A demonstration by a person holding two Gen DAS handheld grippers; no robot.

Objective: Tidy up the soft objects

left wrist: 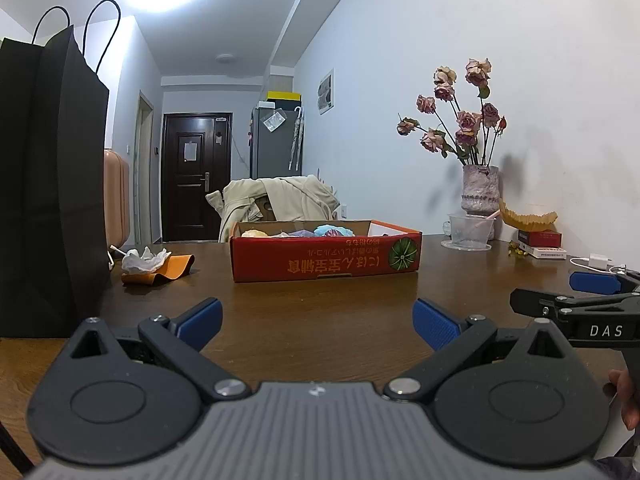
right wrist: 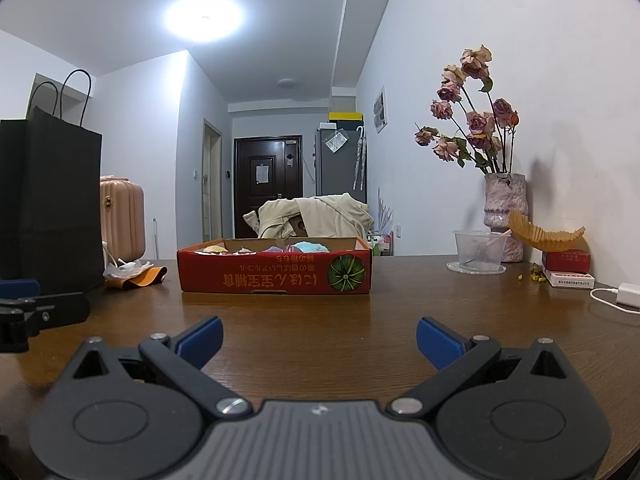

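A red cardboard box (left wrist: 324, 256) stands on the brown table ahead of both grippers; it also shows in the right wrist view (right wrist: 276, 272). Soft coloured items lie inside it: a yellow one (left wrist: 256, 233), a purple one (left wrist: 302, 233) and a blue one (left wrist: 334, 231). My left gripper (left wrist: 318, 322) is open and empty, low over the table, short of the box. My right gripper (right wrist: 318, 340) is open and empty too, beside the left one. The right gripper's fingers (left wrist: 592, 282) show at the right edge of the left wrist view.
A black paper bag (left wrist: 44, 188) stands at the left. A crumpled white tissue (left wrist: 142, 260) lies on an orange sheet (left wrist: 168, 270). A vase of dried roses (right wrist: 504, 216), a clear plastic cup (right wrist: 480, 254), small boxes (right wrist: 568, 268) and a white charger (right wrist: 628, 294) sit at the right.
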